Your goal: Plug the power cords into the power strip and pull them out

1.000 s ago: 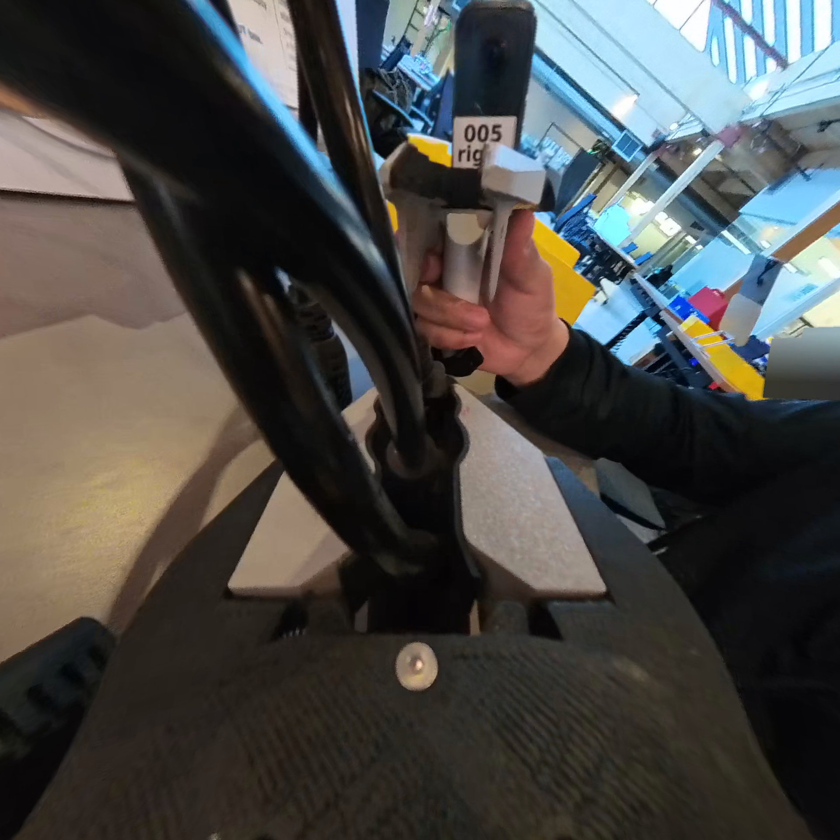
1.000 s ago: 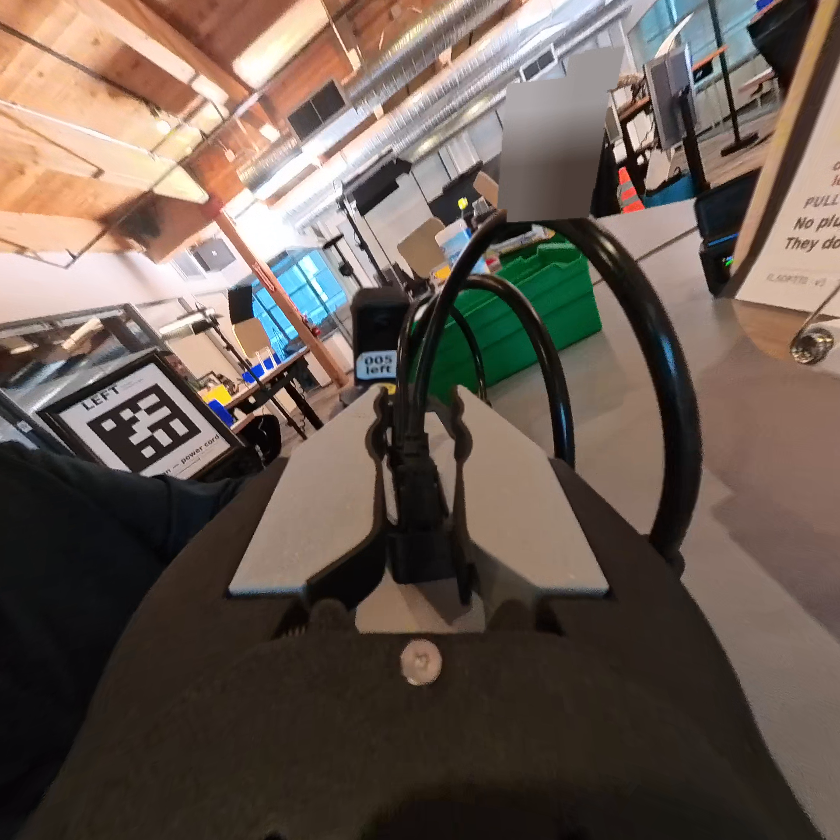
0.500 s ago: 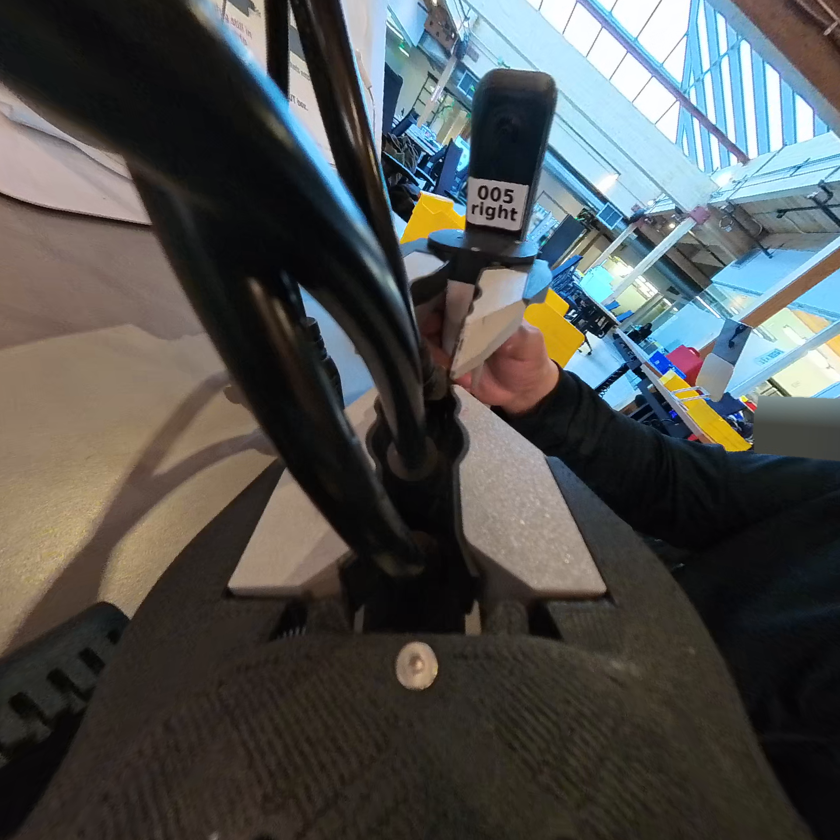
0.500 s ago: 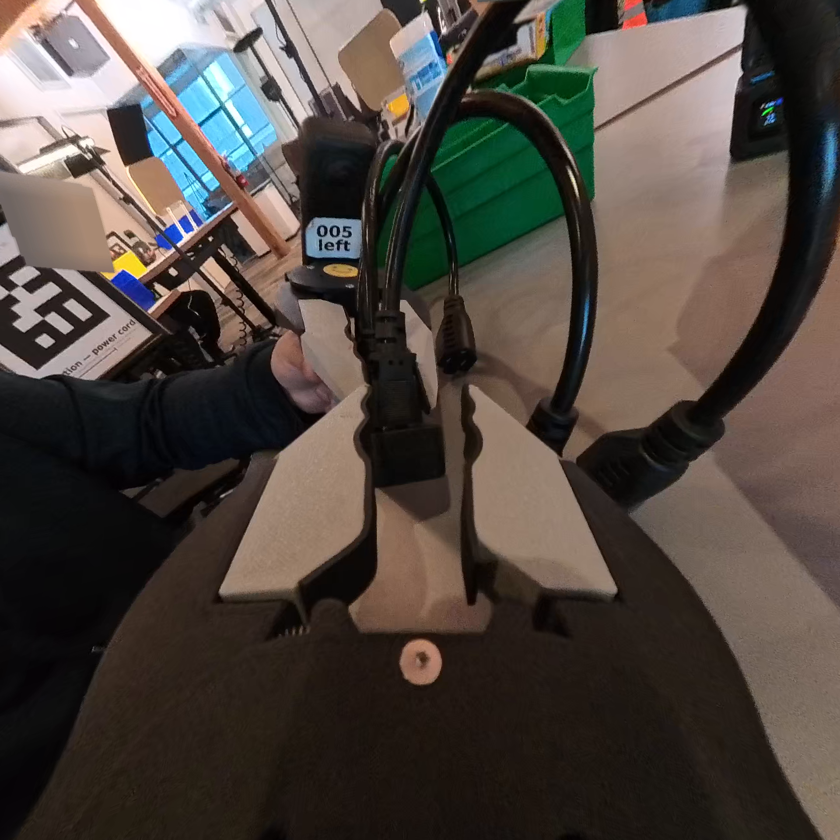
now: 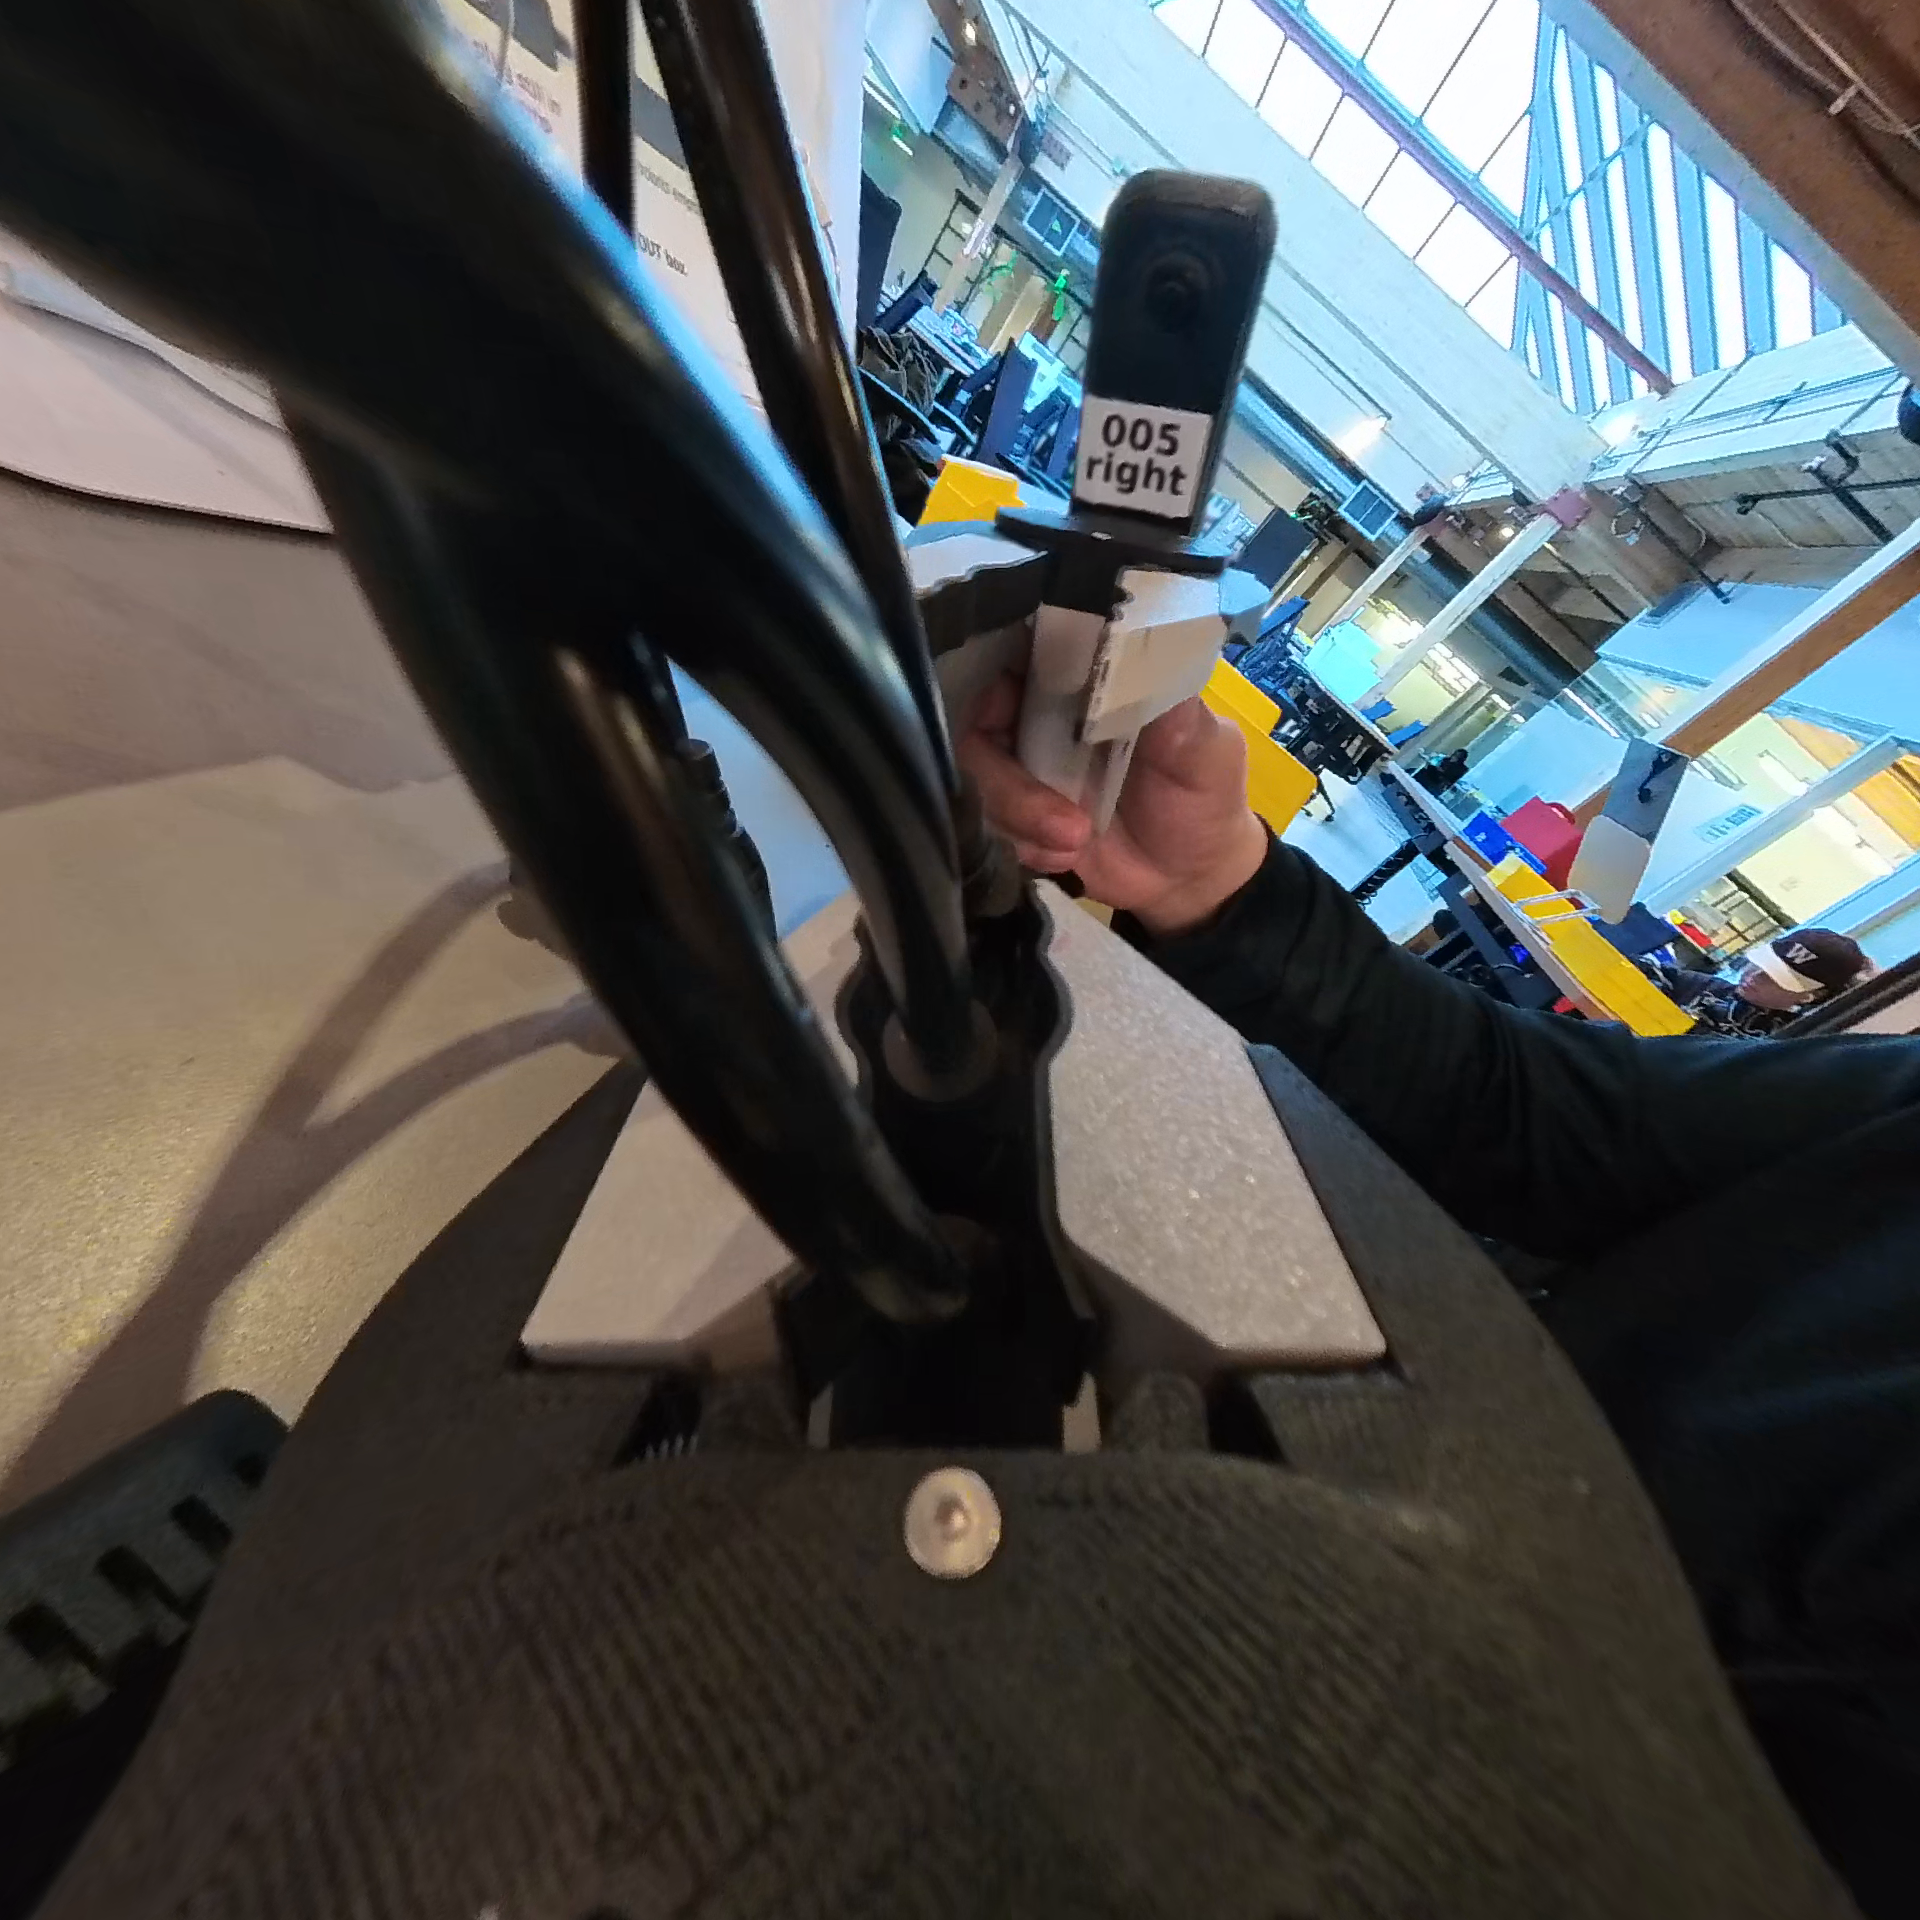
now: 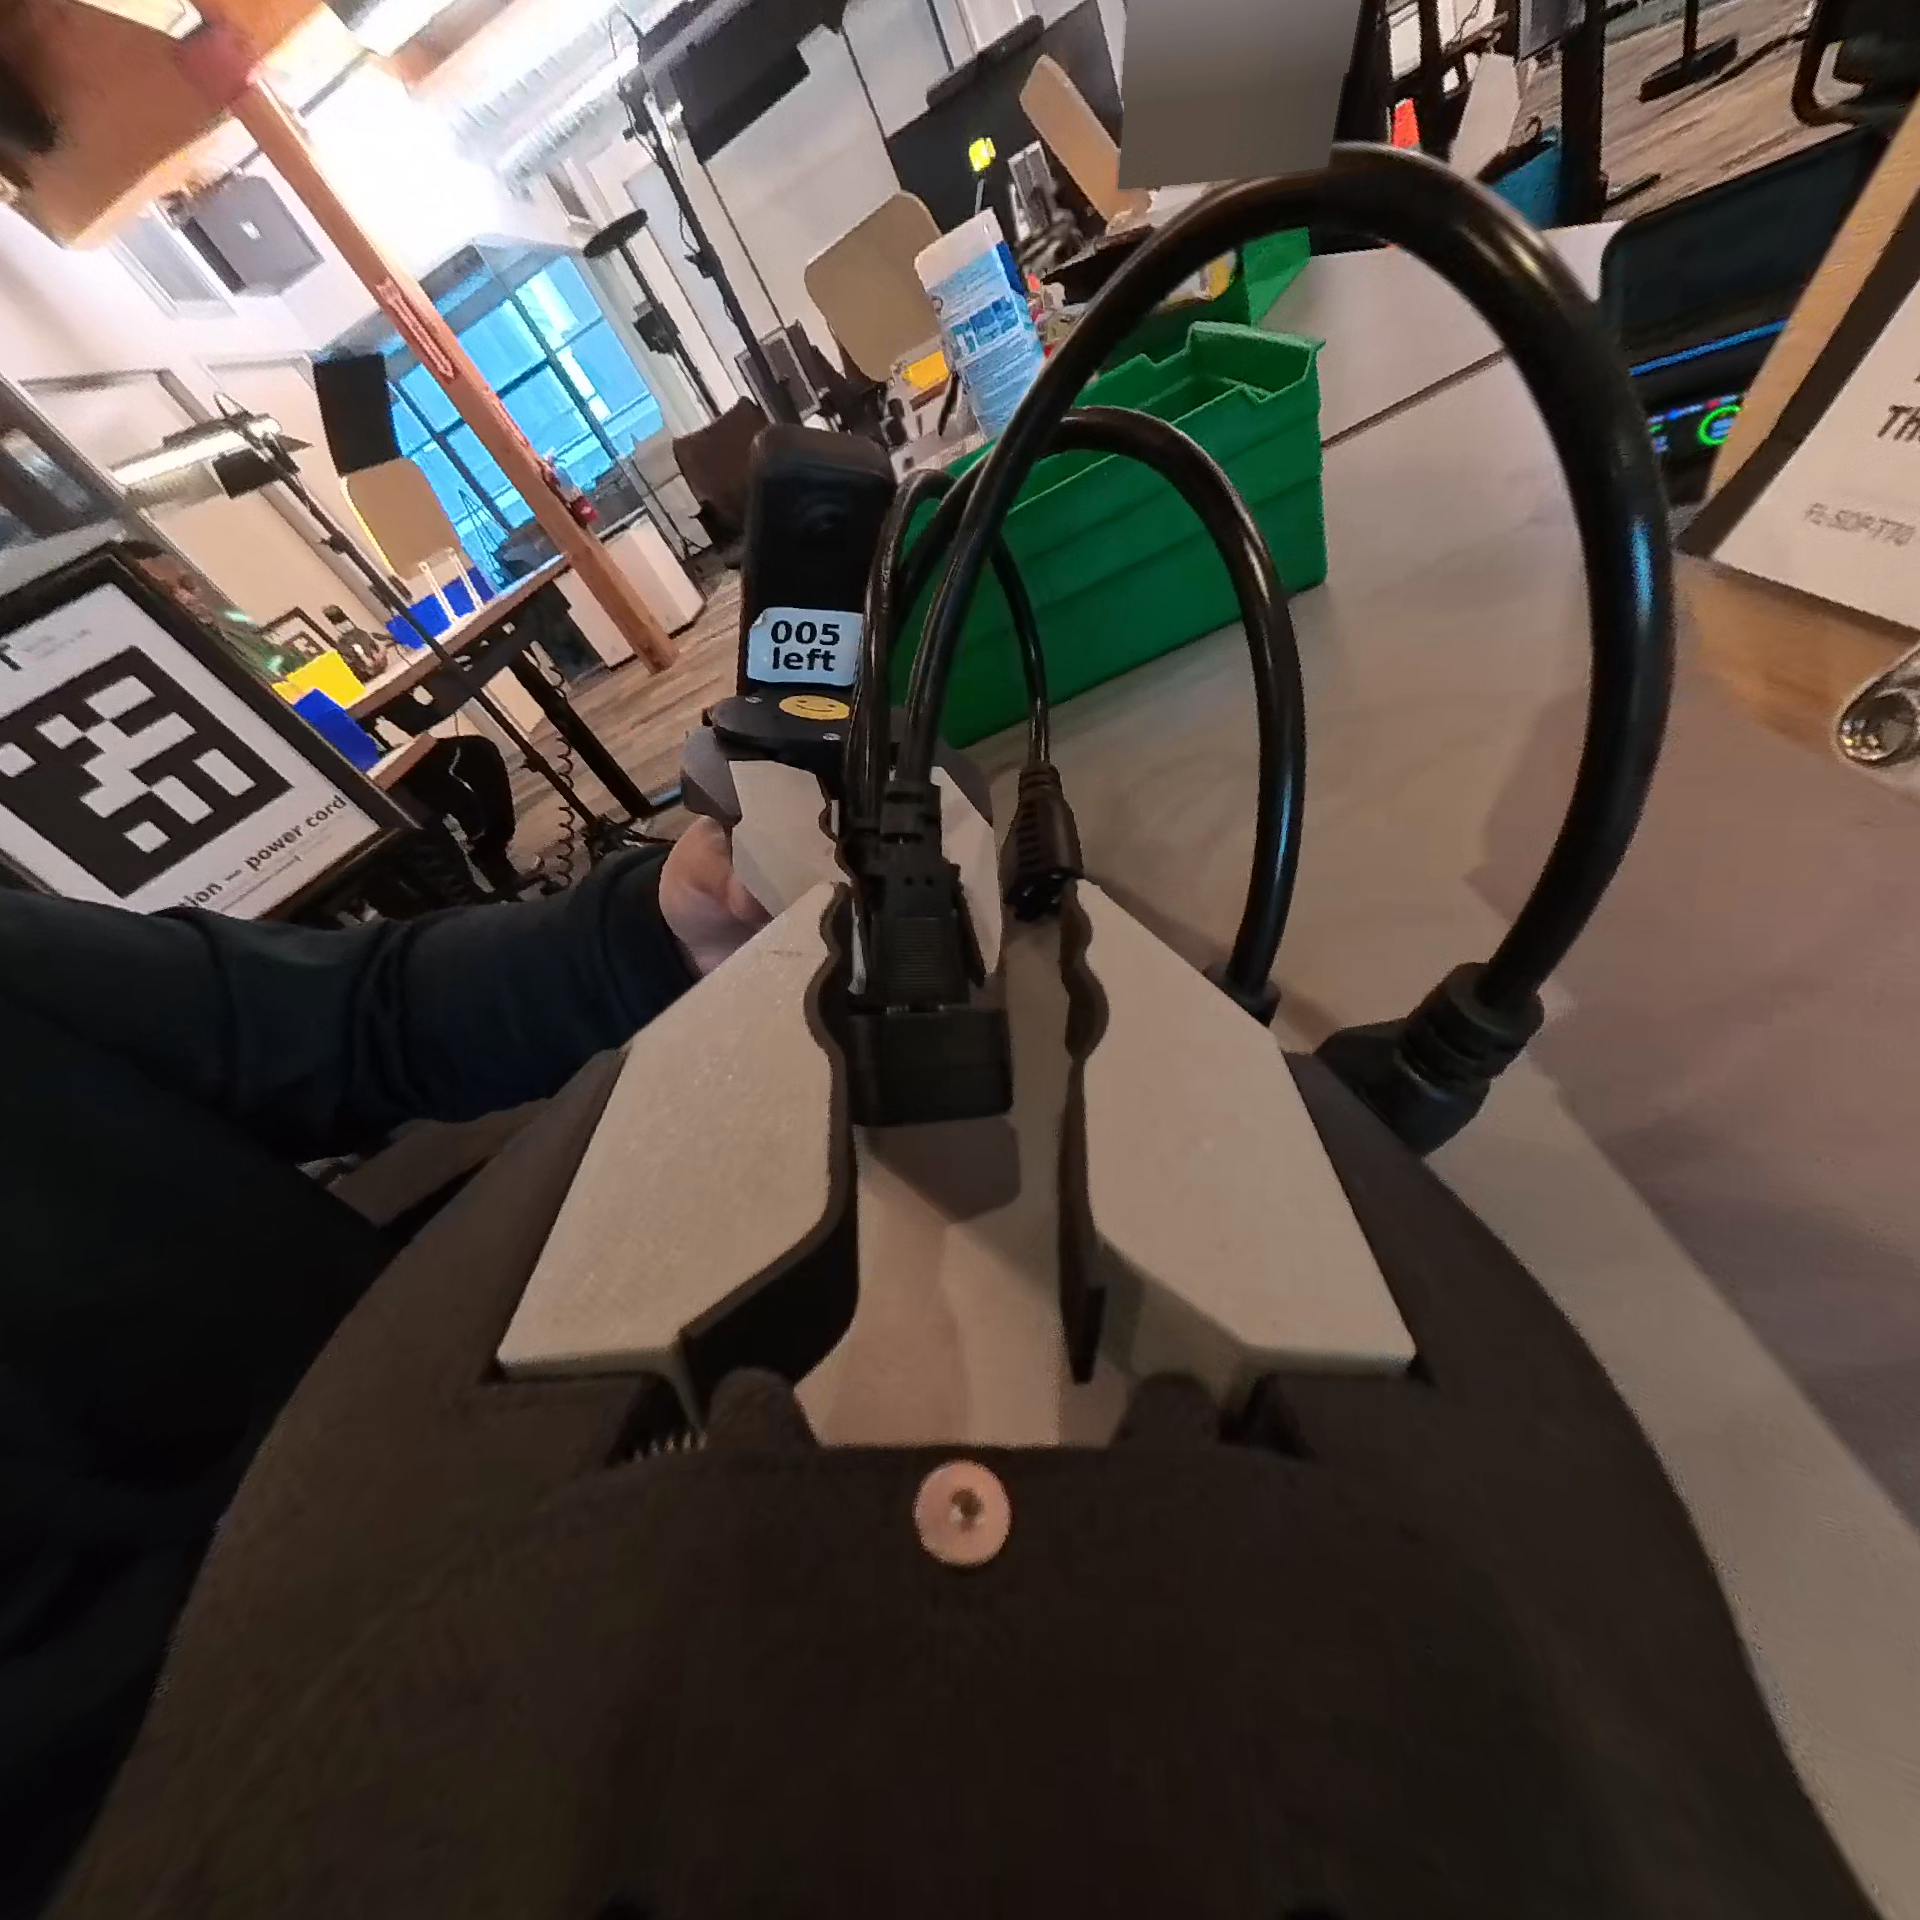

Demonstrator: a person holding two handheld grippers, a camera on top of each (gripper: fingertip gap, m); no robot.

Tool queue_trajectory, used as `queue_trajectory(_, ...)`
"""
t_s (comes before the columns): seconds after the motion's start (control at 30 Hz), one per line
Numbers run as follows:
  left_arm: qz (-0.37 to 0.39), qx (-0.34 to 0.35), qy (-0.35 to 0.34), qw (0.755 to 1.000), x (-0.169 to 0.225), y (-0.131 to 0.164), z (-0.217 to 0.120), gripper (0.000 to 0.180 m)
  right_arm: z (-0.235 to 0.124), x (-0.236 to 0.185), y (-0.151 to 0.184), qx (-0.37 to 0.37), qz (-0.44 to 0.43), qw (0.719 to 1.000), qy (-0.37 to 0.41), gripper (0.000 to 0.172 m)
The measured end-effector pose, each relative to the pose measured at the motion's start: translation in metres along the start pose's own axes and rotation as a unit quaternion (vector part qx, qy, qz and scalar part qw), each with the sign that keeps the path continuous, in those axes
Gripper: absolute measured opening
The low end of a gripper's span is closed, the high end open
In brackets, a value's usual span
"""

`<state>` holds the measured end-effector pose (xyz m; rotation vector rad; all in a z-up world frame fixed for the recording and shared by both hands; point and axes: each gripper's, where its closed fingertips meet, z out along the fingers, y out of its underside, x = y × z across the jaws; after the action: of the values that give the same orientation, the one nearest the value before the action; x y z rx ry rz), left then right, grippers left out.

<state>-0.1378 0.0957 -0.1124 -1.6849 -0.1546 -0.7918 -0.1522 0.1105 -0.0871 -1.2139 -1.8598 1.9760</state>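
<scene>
In the left wrist view my left gripper [image 5: 951, 997] is shut on the black plug [image 5: 935, 1070] of a power cord, whose thick black cord [image 5: 582, 582] arches up and left. The right gripper [image 5: 1081, 686] shows beyond it, held in a hand. In the right wrist view my right gripper [image 6: 951, 914] is open. The same black plug [image 6: 925, 1029] stands between its fingers, with a gap to the right finger [image 6: 1195, 1143]. The left gripper [image 6: 831, 821] shows behind it, clamped on the plug's far end.
A second small plug [image 6: 1044, 852] hangs beside the held one. A thick cord [image 6: 1558, 416] loops to an angled plug [image 6: 1444, 1060] on the grey table [image 6: 1714, 1195]. A green bin [image 6: 1143, 582] stands behind, with a framed marker sign [image 6: 135, 748] at left. A black slotted block [image 5: 94, 1590] lies lower left. My two grippers' fingertips are within a few centimetres of each other. The black slotted block [image 5: 94, 1590] is about 12 cm from my left fingertips.
My right gripper was shut on the black plug a second ago and has opened off it. My left gripper kept its hold on the plug. Both views have swung.
</scene>
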Motion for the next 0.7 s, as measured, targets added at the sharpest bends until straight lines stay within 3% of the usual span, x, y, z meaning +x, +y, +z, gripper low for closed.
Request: queue_trajectory(0.7,0.006,0.000,-0.004,1.000,0.0002,-0.0002,0.0006,0.025,0.0038,-0.0024,0.0009,0.003,0.012,1.000,-0.011,0.046)
